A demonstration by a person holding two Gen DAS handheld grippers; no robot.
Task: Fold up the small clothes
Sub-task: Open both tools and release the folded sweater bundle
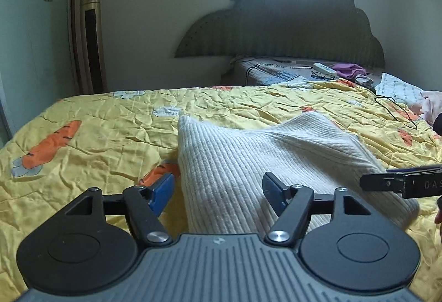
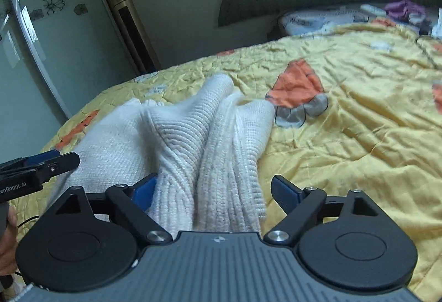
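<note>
Left gripper [image 1: 218, 188] wide open, near end of white knit garment [image 1: 262, 163] between fingers, nothing pinched. Right gripper [image 2: 214, 191] open also, bunched ribbed folds between fingers, not clamped.

Garment lies rumpled on yellow quilt [image 1: 96, 147], carrot print; far part raised in ridges.

Judgement: step is taking near edge. Advice: lower fingers to quilt level, catch only garment layers, not quilt, close both sides at same height, then lift evenly so far ridges flatten.

Beyond: cable [image 1: 395, 108], glasses [image 1: 321, 76] near headboard [image 1: 290, 25].
</note>
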